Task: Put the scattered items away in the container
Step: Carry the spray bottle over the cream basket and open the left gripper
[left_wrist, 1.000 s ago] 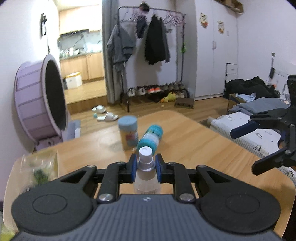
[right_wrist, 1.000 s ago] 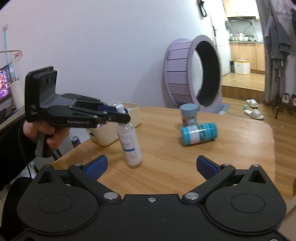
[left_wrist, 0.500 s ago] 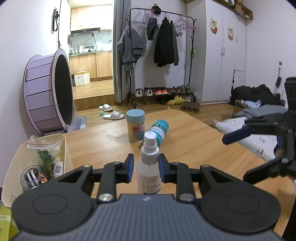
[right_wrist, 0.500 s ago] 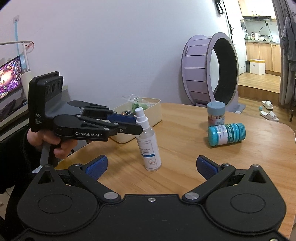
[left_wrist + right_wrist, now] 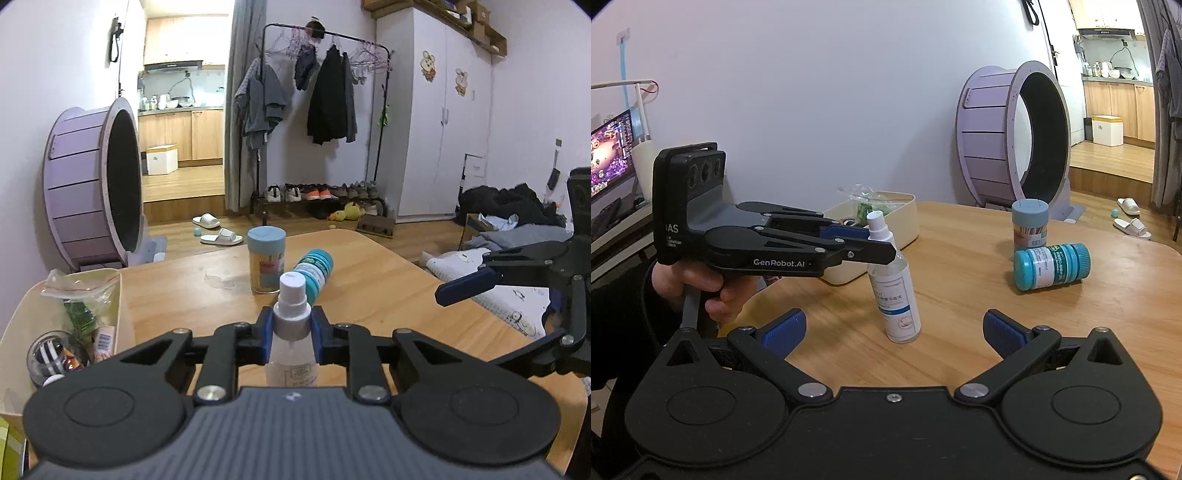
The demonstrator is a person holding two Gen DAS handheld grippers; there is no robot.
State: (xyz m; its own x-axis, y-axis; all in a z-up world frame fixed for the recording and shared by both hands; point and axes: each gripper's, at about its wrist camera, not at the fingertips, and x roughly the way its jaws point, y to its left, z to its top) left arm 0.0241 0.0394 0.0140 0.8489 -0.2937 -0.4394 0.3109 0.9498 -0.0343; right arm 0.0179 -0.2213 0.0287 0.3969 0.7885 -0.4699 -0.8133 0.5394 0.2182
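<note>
Spray bottle (image 5: 291,354) is taken as the landmark: it stands on the wooden table (image 5: 388,295), pinched at its neck by the left gripper (image 5: 290,334), whose jaws have just been closing on it, probably for a lift. Right of the bottle, the right gripper (image 5: 892,332) is held spread wide and empty. Left of it, the cream container (image 5: 120,314) already holds small items. Beyond the bottle, an upright blue-lidded jar (image 5: 266,264) and a teal-capped bottle (image 5: 314,269) lying on its side are yet to be collected.
</note>
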